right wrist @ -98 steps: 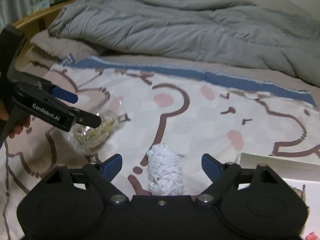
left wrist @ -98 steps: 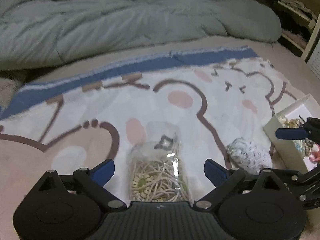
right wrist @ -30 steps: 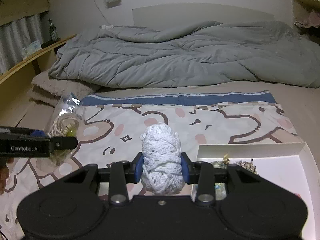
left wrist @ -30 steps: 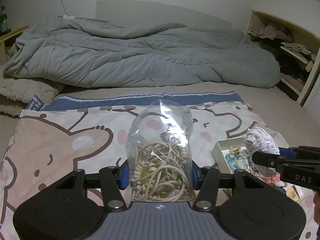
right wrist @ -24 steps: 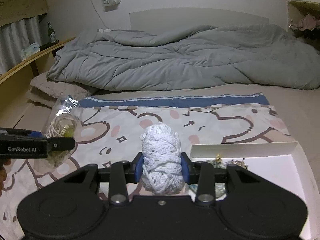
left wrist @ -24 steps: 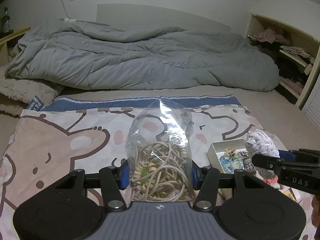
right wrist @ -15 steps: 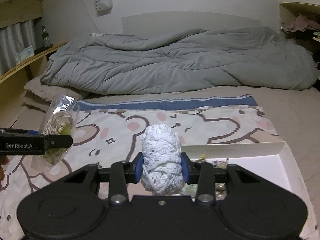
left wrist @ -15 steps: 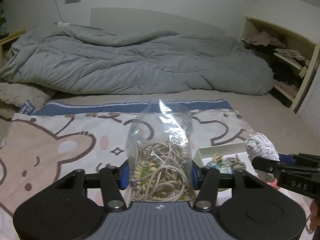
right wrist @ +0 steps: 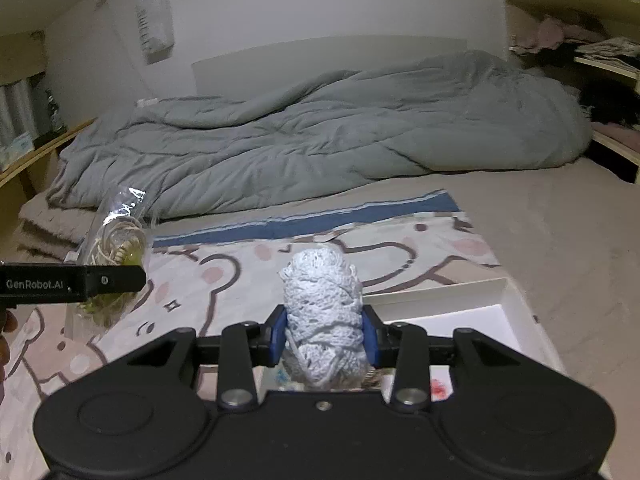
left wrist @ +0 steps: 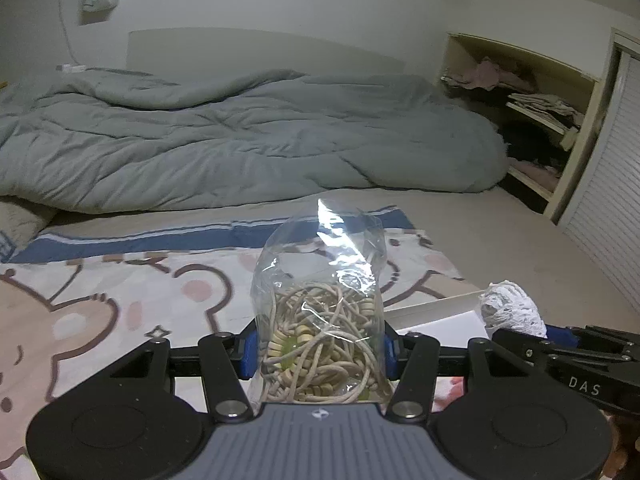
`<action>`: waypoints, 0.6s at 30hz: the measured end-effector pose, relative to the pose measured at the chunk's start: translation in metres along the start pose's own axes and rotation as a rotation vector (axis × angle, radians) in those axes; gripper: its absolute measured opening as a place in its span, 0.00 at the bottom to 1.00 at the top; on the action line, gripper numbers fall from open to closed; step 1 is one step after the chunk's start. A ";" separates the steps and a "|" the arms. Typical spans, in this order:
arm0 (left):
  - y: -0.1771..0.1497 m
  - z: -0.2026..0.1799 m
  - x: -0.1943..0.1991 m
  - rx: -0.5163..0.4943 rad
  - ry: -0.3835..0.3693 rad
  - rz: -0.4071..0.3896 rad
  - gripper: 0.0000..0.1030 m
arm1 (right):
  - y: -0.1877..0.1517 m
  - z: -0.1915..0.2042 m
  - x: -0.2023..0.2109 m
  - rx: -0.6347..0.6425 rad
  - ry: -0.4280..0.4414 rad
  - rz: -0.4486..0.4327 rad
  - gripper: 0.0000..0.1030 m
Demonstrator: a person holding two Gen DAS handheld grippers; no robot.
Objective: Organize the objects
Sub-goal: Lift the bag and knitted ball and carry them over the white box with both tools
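Right now left tongs [left wrist: 318, 354] pinch a clear bag [left wrist: 320, 320] of cord and beads, held up over the bear-print blanket [left wrist: 120, 300]. Right tongs [right wrist: 323, 338] pinch a white yarn ball [right wrist: 322, 320] above the white box [right wrist: 480, 312]. Grey duvet [right wrist: 320, 140] piled at the back of the bed.

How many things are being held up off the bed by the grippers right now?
2. A clear plastic bag of beige cord and beads sits clamped in the left gripper. A white crocheted yarn bundle sits clamped in the right gripper, above the white cardboard box.
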State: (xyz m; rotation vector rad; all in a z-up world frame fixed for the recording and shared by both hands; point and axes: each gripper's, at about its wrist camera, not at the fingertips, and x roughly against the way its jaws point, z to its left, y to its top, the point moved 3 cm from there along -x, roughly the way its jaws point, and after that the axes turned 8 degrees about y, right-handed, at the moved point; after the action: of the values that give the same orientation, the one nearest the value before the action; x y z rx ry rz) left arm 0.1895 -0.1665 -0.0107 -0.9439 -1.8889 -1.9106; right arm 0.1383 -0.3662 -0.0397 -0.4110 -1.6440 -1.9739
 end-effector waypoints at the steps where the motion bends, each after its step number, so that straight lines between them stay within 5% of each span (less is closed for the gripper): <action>1: 0.000 -0.005 -0.002 -0.003 -0.008 0.000 0.54 | 0.000 -0.005 0.001 -0.008 -0.003 -0.003 0.38; 9: 0.003 -0.045 -0.025 -0.029 -0.074 0.006 0.54 | -0.007 -0.045 0.010 -0.044 -0.068 -0.004 0.38; 18: 0.002 -0.104 -0.050 -0.208 -0.184 -0.012 0.54 | -0.018 -0.097 0.017 -0.103 -0.137 -0.002 0.38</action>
State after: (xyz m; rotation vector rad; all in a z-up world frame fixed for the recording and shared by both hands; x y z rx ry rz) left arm 0.2026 -0.2790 -0.0328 -1.2111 -1.8205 -2.1236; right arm 0.1239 -0.4618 -0.0654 -0.5953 -1.6291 -2.0779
